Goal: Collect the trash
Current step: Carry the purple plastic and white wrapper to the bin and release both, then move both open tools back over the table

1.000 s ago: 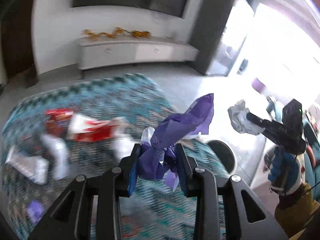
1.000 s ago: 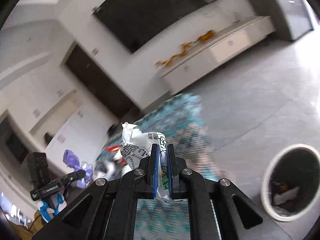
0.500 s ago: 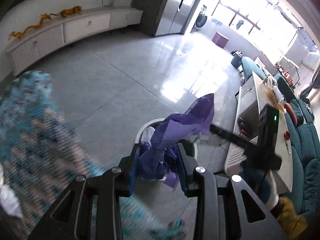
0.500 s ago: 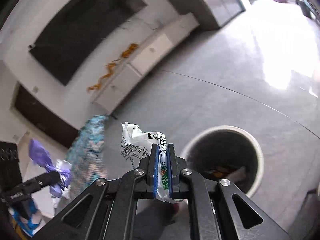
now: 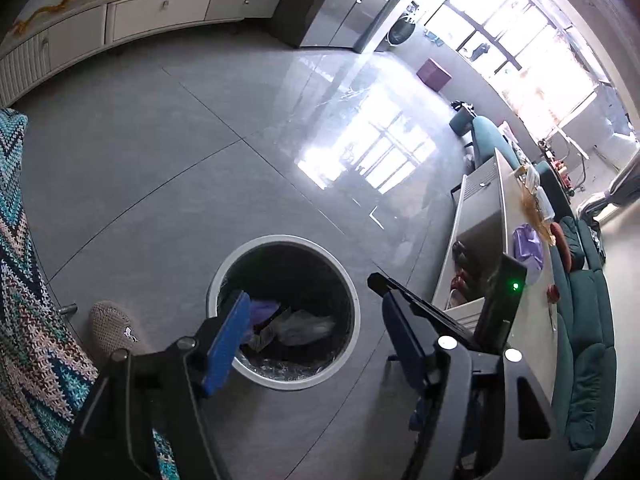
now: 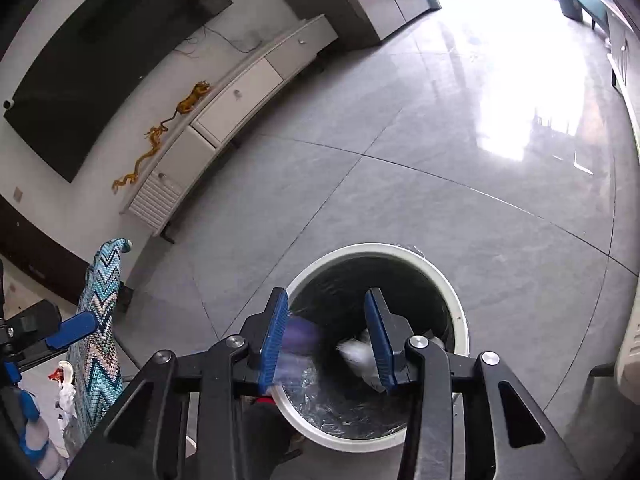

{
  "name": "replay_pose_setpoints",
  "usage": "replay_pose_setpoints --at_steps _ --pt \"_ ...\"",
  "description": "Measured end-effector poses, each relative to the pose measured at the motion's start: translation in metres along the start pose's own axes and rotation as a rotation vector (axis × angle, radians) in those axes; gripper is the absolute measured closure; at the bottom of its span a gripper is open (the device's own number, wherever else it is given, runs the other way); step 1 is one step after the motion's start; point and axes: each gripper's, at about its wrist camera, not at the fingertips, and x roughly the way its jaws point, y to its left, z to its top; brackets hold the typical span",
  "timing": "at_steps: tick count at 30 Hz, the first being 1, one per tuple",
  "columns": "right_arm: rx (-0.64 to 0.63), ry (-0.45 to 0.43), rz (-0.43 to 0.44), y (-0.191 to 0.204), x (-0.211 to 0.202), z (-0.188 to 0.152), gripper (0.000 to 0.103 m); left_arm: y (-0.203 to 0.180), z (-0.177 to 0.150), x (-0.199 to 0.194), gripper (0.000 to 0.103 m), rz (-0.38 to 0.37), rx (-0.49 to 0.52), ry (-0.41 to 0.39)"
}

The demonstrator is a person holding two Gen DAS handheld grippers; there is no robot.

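Observation:
A round white-rimmed trash bin [image 5: 356, 312] with a dark liner stands on the grey floor; it also shows in the right wrist view [image 6: 460, 312]. My left gripper [image 5: 312, 336] is open and empty above the bin. My right gripper [image 6: 328, 332] is open and empty above it too. The purple wrapper [image 5: 264, 312] and the white wrapper [image 5: 304, 326] lie inside the bin. In the right wrist view they show blurred, purple wrapper [image 6: 302, 338] and white wrapper [image 6: 356, 350]. The right gripper's body [image 5: 496, 312] shows in the left wrist view.
A zigzag-patterned cloth-covered table [image 5: 24, 320] is at the left, also in the right wrist view [image 6: 100, 320]. A slipper [image 5: 112, 328] lies by the bin. A white TV cabinet [image 6: 240, 96], a low table [image 5: 492, 240] and a teal sofa [image 5: 584, 340] stand around.
Both grippers moved from the table to above the bin and opened. The purple wrapper and the white wrapper dropped into the bin.

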Motion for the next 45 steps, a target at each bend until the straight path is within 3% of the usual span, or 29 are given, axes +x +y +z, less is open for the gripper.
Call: replay_pose_setpoints --at_steps 3,9,13,17,21,30,37,45 --pt "0.008 -0.010 0.005 -0.001 -0.005 -0.001 0.061 -0.001 -0.005 -0.009 0.036 -0.002 0.002 -0.011" --pt "-0.017 -0.058 0.025 0.015 -0.034 -0.007 0.060 -0.005 -0.018 -0.046 0.036 0.071 0.042 -0.089" --pt "-0.077 -0.089 0.025 0.041 -0.058 -0.011 0.057 -0.004 -0.033 -0.083 0.036 0.159 0.064 -0.178" --pt "-0.159 -0.122 0.034 0.077 -0.083 -0.017 0.056 -0.001 -0.058 -0.126 0.036 0.302 0.096 -0.288" --pt "-0.247 -0.156 0.063 0.120 -0.108 -0.027 0.048 0.013 -0.083 -0.169 0.036 0.401 0.087 -0.383" --pt "-0.446 -0.224 0.126 0.222 -0.150 -0.053 0.028 0.056 -0.137 -0.277 0.036 0.600 -0.029 -0.617" --pt "-0.587 -0.277 0.145 0.290 -0.171 -0.077 0.007 0.087 -0.176 -0.329 0.036 0.713 -0.114 -0.702" --pt "-0.679 -0.309 0.166 0.341 -0.179 -0.102 0.000 0.132 -0.224 -0.378 0.036 0.783 -0.246 -0.751"
